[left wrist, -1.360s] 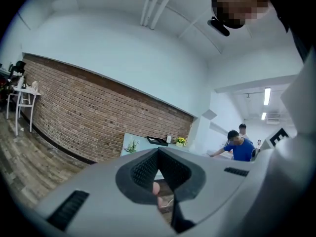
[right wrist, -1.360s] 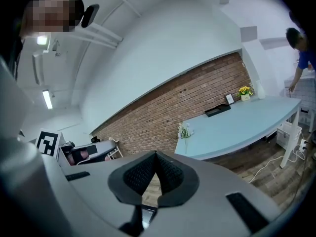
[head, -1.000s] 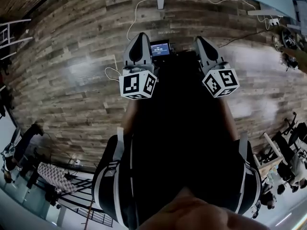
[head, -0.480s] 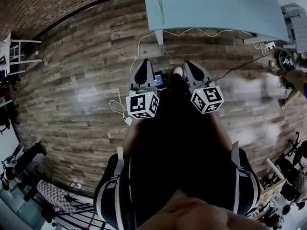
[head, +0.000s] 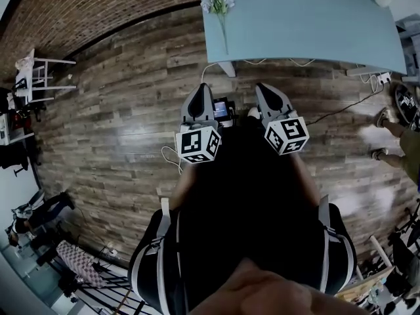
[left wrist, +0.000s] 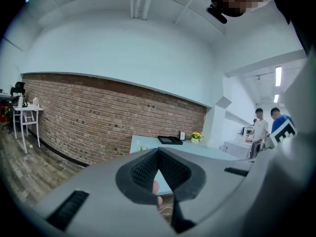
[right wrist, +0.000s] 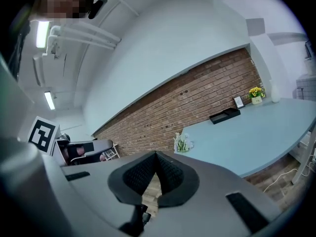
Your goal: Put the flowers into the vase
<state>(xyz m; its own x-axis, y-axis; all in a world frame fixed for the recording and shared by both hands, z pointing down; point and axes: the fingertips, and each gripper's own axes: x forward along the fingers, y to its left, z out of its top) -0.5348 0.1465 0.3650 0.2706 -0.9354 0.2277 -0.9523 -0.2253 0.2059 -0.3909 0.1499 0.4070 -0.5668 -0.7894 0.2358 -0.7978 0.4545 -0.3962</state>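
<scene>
The flowers (head: 218, 4) lie flat on the smooth pale-blue table (head: 315, 25) at top centre, white blooms uppermost and the thin green stem running downward. My left gripper (head: 199, 90) and right gripper (head: 264, 89) are pressed together, empty.

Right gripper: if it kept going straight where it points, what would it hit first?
Probably the near edge of the blue table, beside the flowers; nothing stands between. Depth is unclear, so the right gripper might pass underneath.

Rig: left gripper (head: 200, 89) and right gripper (head: 262, 87), grey tapered shells, each with a white cube (head: 197, 144) bearing black square markers. Black ribbed pads (left wrist: 144, 172) line the jaws. Person wears a black top (head: 243, 195), with pale stripes (head: 162, 241) down both sides.
</scene>
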